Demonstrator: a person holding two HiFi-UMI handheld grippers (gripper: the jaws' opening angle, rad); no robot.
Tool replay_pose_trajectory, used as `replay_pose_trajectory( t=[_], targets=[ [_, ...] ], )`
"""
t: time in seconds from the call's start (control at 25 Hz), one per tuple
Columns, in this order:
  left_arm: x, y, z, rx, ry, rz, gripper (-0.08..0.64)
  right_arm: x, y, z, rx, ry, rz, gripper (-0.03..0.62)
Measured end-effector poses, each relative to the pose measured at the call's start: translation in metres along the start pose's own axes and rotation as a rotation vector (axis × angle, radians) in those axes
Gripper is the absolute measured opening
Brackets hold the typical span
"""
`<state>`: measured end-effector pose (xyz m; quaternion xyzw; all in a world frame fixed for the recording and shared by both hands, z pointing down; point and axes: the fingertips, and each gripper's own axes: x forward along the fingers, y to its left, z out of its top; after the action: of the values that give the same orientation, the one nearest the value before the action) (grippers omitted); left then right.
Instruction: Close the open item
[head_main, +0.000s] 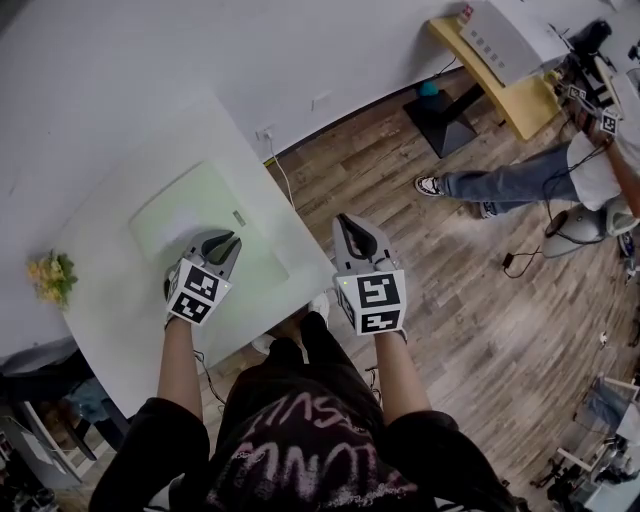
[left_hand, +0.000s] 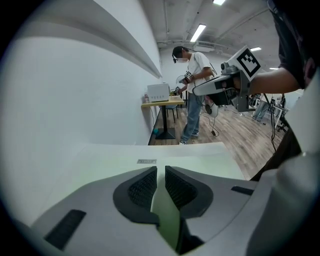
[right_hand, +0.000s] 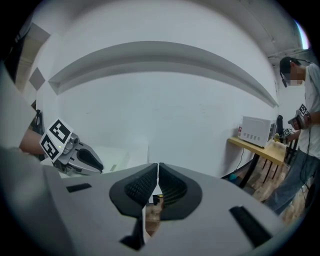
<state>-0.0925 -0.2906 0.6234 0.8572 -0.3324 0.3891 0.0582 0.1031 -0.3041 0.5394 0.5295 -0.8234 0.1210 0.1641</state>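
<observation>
A pale green flat item (head_main: 185, 215) lies flat on the white table (head_main: 110, 290); it bears a small grey label (left_hand: 146, 161) and no raised lid or flap shows. My left gripper (head_main: 222, 241) hovers over the item's near right part, jaws almost together with nothing between them (left_hand: 161, 170). My right gripper (head_main: 352, 226) hangs off the table's right edge above the wood floor, jaws shut and empty (right_hand: 158, 166). The right gripper view also shows the left gripper (right_hand: 75, 155) at its left.
A yellow flower bunch (head_main: 50, 275) sits at the table's left edge. A person in jeans (head_main: 520, 180) stands at the back right beside a yellow desk (head_main: 520, 95) that carries a white appliance (right_hand: 256, 131). Cables trail across the wood floor (head_main: 500, 320).
</observation>
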Motion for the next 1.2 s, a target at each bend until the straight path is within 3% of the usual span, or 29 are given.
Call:
replay_pose_trajectory(
  t=[0.44, 0.72, 1.0, 1.2],
  targets=[
    [0.013, -0.008, -0.001, -0.085, 0.079, -0.107, 0.054, -0.007, -0.022, -0.009, -0.013, 0.022, -0.038, 0.026],
    [0.014, -0.007, 0.004, -0.103, 0.063, -0.109, 0.054, -0.004, -0.022, -0.002, -0.010, 0.012, -0.021, 0.026],
    [0.000, 0.002, 0.011, -0.060, -0.001, -0.026, 0.038, 0.005, 0.005, 0.013, -0.030, -0.012, 0.035, 0.026],
    [-0.028, 0.019, 0.014, -0.147, -0.090, 0.057, 0.038, 0.011, 0.029, 0.024, -0.060, -0.028, 0.079, 0.026]
  ],
)
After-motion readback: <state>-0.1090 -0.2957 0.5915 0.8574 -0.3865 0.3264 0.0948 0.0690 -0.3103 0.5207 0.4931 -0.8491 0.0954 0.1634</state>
